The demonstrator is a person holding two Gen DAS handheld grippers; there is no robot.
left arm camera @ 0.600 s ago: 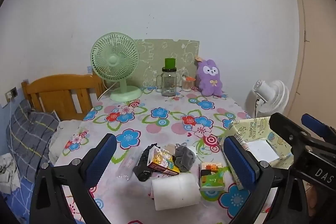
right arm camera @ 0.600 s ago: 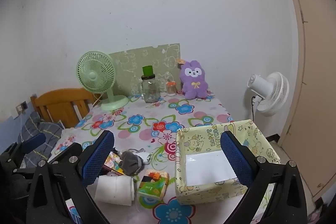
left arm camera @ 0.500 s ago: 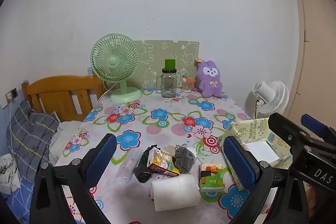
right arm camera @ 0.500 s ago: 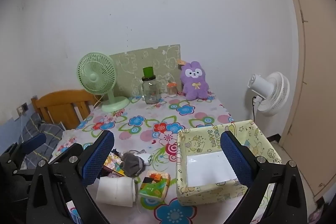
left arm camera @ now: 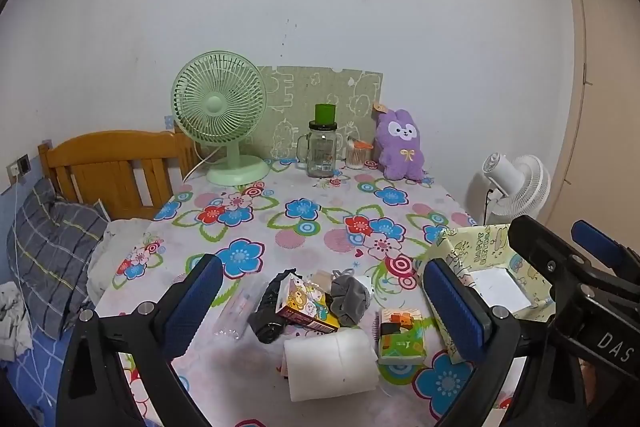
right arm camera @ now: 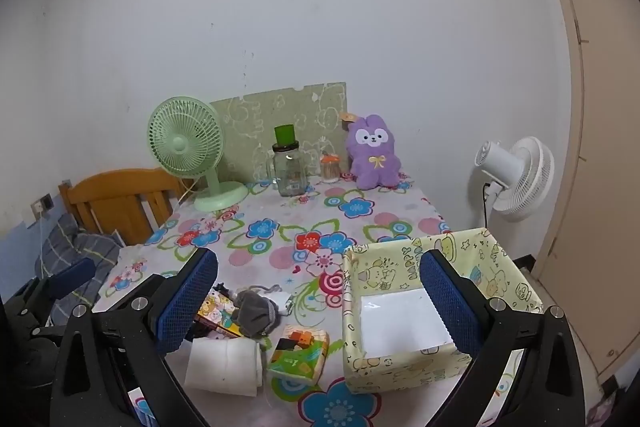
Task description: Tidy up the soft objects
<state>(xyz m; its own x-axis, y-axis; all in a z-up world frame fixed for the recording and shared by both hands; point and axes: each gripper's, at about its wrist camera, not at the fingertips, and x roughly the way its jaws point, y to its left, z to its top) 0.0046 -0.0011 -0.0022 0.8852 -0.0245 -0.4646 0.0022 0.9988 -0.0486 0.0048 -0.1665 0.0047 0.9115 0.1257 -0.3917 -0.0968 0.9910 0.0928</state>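
Note:
A pile lies near the table's front: a white foam roll (left arm camera: 330,363) (right arm camera: 224,367), a grey sock ball (left arm camera: 349,299) (right arm camera: 254,311), a green tissue pack (left arm camera: 401,335) (right arm camera: 298,351), a cartoon box (left arm camera: 304,303), a black bundle (left arm camera: 266,311) and a clear plastic item (left arm camera: 234,315). A yellow patterned box (right arm camera: 424,311) (left arm camera: 480,267), with only a white base inside, stands to their right. A purple plush rabbit (left arm camera: 401,143) (right arm camera: 374,151) sits at the back. My left gripper (left arm camera: 320,311) is open above the pile. My right gripper (right arm camera: 318,307) is open between pile and box.
A green desk fan (left arm camera: 220,119), a glass jar with green lid (left arm camera: 322,149), a small orange-lidded jar (left arm camera: 357,155) and a green board stand at the table's back. A white floor fan (right arm camera: 514,179) is at right. A wooden headboard (left arm camera: 112,167) and bedding are at left.
Both grippers have drifted back and up very slightly; the table objects have not moved.

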